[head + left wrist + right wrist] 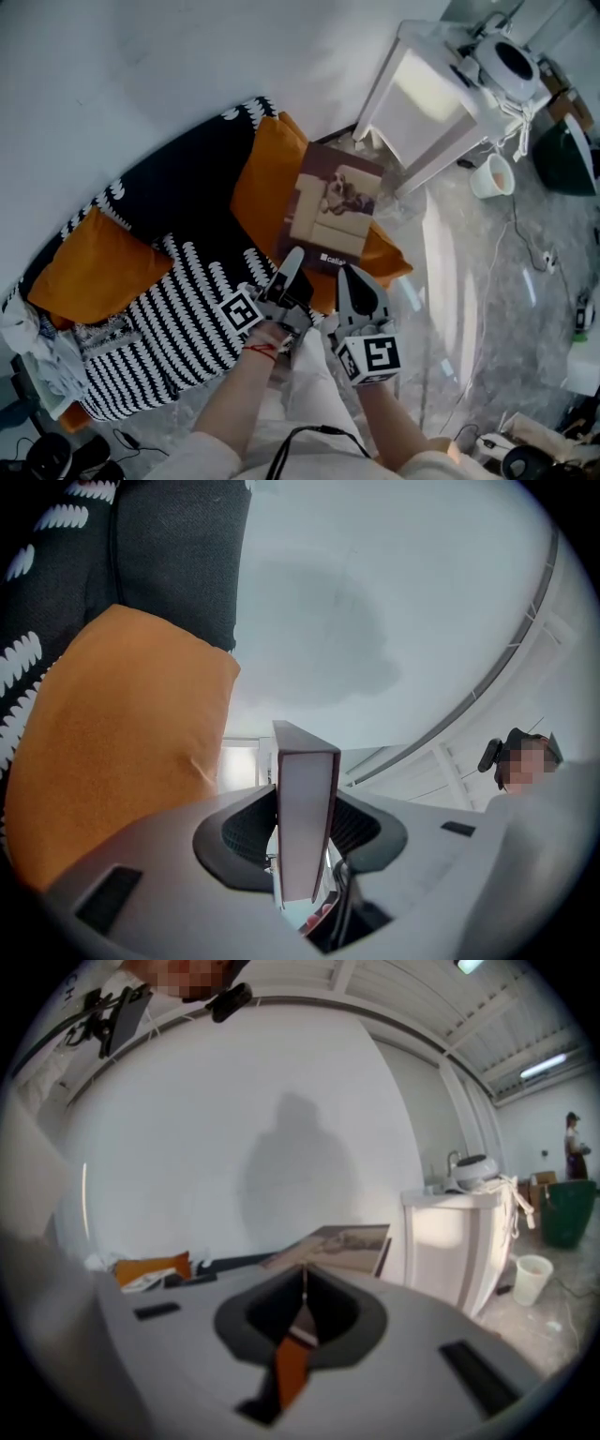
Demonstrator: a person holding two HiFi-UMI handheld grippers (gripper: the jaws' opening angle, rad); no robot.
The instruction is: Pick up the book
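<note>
Head view: a person's forearms (pixel 234 403) reach in from 6 o'clock, a gripper in each hand; the left gripper (pixel 292 264) and the right gripper (pixel 349 277) sit side by side at the near edge of the book (pixel 334 208), which faces the camera at 12 o'clock from them, its cover showing a pale illustration; in the left gripper view the jaws stand partly apart and clamped on the book, seen edge-on and upright with both ribbed pads pressing its sides; in the right gripper view the jaws are drawn almost together into a thin seam on a thin part of the book's near edge, the cover stretching away flat beyond; beneath the book lies an orange cushion (pixel 265 187), though contact between the two cannot be judged; at 9 o'clock from the grippers spreads a black-and-white patterned cover (pixel 178 323) bearing a second orange cushion (pixel 94 267); farther off, at 1 o'clock from the book, stands a white cabinet (pixel 427 94); a pale cup (pixel 492 175) rests on the marbled floor (pixel 487 300) at the book's 3 o'clock.
</note>
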